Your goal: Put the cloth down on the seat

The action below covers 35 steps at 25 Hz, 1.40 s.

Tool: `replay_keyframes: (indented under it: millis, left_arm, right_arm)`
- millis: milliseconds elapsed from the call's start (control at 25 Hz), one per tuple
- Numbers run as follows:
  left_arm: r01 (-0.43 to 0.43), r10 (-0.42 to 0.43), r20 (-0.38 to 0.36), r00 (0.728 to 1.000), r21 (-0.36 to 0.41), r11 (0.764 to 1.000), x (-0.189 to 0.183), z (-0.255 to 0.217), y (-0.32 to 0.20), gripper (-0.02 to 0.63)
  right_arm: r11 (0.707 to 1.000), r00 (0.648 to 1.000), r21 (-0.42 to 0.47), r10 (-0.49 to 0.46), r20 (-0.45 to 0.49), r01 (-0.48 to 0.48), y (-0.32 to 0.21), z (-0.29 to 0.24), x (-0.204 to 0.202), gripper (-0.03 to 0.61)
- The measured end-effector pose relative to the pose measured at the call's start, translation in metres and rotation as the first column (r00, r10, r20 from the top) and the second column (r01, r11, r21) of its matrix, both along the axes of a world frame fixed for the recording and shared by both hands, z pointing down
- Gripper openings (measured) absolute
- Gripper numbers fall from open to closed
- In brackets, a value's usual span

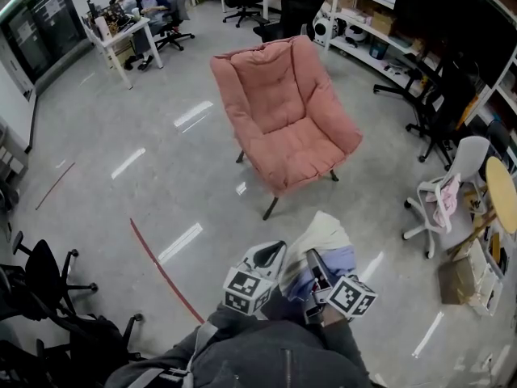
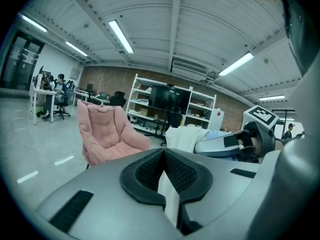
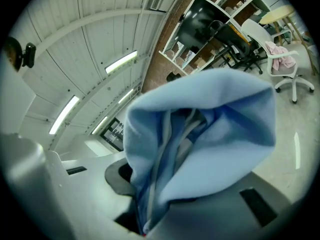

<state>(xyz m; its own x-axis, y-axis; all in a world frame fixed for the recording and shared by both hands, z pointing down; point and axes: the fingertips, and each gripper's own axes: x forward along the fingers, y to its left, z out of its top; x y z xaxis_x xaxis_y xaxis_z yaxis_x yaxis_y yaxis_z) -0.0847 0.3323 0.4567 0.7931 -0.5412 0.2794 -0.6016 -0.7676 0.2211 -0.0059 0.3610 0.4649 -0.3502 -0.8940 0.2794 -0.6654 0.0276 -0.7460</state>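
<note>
A pink cushioned chair (image 1: 283, 111) stands on the grey floor ahead of me, its seat bare; the left gripper view has the chair (image 2: 107, 131) at left. I carry a bunched cloth (image 1: 327, 233), cream on top and light blue beneath, in front of my body. My right gripper (image 1: 311, 269) is shut on it, and blue folds of the cloth (image 3: 210, 134) fill the right gripper view and hide the jaws (image 3: 150, 209). My left gripper (image 1: 275, 257) is beside it, its pads closed on a thin white strip (image 2: 167, 194) that looks like the cloth's edge. Both grippers are short of the chair.
White shelving (image 1: 380, 31) and black office chairs (image 1: 440, 111) line the right side. A white chair draped with a pink garment (image 1: 444, 196) stands at right. Black chairs (image 1: 48, 281) sit at the lower left. People sit at a desk (image 1: 133, 31) at the far left.
</note>
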Motion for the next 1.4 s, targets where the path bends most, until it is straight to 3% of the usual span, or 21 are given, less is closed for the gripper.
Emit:
replay_keyframes:
  millis: [280, 600, 880, 1400]
  left_arm:
    - [0.032, -0.031, -0.025, 0.999, 0.034, 0.999, 0.041, -0.027, -0.081, 0.008]
    - [0.044, -0.042, -0.033, 0.999, 0.064, 0.997, 0.086, -0.029, -0.131, 0.008]
    - [0.055, -0.052, -0.031, 0.998, 0.078, 0.995, 0.105, -0.026, -0.145, 0.008]
    - [0.048, -0.047, -0.021, 0.999, 0.079, 0.996, 0.113, -0.031, -0.162, 0.008]
  right_arm:
    - [0.996, 0.998, 0.085, -0.004, -0.062, 0.009, -0.078, -0.029, 0.043, 0.103]
    - [0.988, 0.992, 0.151, -0.012, -0.129, 0.032, -0.137, -0.041, 0.078, 0.103]
    - [0.982, 0.991, 0.185, -0.015, -0.134, 0.04, -0.158, -0.042, 0.099, 0.103]
    - [0.97, 0.984, 0.24, 0.008, -0.178, 0.035, -0.18, -0.056, 0.101, 0.103]
